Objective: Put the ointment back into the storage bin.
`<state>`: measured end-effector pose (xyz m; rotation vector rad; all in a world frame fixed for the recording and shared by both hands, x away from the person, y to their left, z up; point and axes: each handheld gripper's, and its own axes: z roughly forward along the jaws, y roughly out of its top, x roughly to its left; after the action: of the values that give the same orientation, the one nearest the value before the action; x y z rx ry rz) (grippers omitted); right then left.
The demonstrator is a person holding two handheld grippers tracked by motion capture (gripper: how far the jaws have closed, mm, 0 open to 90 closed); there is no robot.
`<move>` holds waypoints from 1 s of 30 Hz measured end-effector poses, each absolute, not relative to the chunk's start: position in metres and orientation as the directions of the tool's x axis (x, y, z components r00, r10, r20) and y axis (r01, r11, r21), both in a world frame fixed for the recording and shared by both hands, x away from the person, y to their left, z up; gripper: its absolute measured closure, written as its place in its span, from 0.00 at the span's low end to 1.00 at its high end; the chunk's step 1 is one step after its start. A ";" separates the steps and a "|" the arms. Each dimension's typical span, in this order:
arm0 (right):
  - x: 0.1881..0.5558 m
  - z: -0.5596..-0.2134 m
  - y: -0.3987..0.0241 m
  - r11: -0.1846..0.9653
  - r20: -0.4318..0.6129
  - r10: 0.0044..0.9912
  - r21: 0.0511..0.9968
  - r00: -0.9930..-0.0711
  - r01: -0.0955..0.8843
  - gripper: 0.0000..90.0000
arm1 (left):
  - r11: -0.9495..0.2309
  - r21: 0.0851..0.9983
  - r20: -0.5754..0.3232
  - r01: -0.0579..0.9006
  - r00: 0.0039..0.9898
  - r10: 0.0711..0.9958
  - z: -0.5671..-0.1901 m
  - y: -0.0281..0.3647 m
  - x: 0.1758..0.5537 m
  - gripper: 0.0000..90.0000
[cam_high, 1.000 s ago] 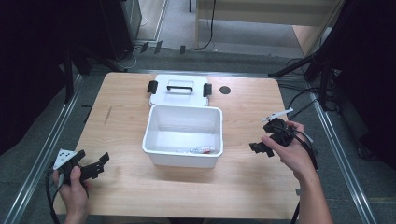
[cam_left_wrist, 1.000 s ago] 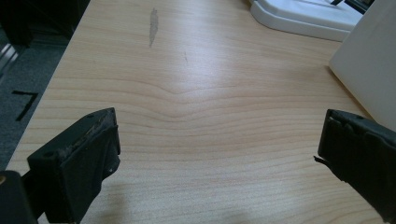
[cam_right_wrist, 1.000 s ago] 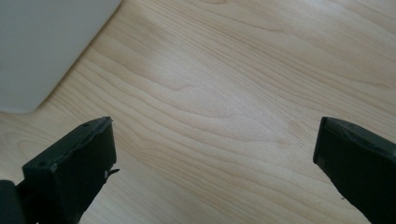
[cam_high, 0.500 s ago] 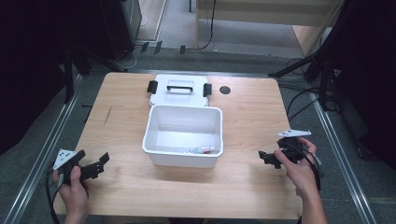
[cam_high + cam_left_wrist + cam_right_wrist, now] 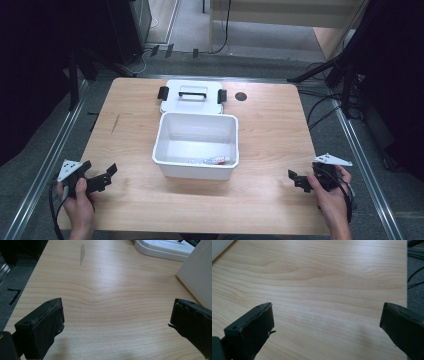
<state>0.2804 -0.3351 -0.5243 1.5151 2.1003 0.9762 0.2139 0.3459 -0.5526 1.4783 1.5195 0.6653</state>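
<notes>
A white open bin (image 5: pixel 165 145) stands at the middle of the wooden table (image 5: pixel 270 130). Small items (image 5: pixel 212 160), one with red on it, lie along its near inner wall. Its white lid (image 5: pixel 192 102) with black latches lies flat just behind it. My left gripper (image 5: pixel 99 170) rests near the front left corner, open, with nothing between its jaws. At the front right edge my right gripper (image 5: pixel 299 180) is open and empty too. Bare wood lies between the spread jaws in both the left gripper (image 5: pixel 116 315) and right gripper (image 5: pixel 327 317) views.
A round black grommet (image 5: pixel 241 96) sits in the table right of the lid. The bin's wall (image 5: pixel 197 275) and the lid (image 5: pixel 162 247) show at the right in the left gripper view. Metal rails (image 5: pixel 45 165) and cables (image 5: pixel 325 112) flank the table.
My right gripper has moved from beside the bin's right side back toward the front right edge of the table. The left gripper has stayed still.
</notes>
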 end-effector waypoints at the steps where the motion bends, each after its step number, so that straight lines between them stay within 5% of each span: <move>1: 0.278 -0.525 -0.337 0.174 0.100 0.932 0.720 -0.348 0.672 0.00 | 0.145 0.858 -0.224 0.493 0.105 0.969 -0.553 0.346 0.214 0.00; 30: 0.227 -0.540 -0.369 0.084 0.120 0.948 0.799 -0.293 0.596 0.00 | 0.145 0.860 -0.223 0.489 0.106 0.969 -0.552 0.346 0.213 0.00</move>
<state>0.2273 -0.3687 -0.5403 1.5196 1.9353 1.0868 0.2133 0.3458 -0.5525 1.4766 1.5160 0.6680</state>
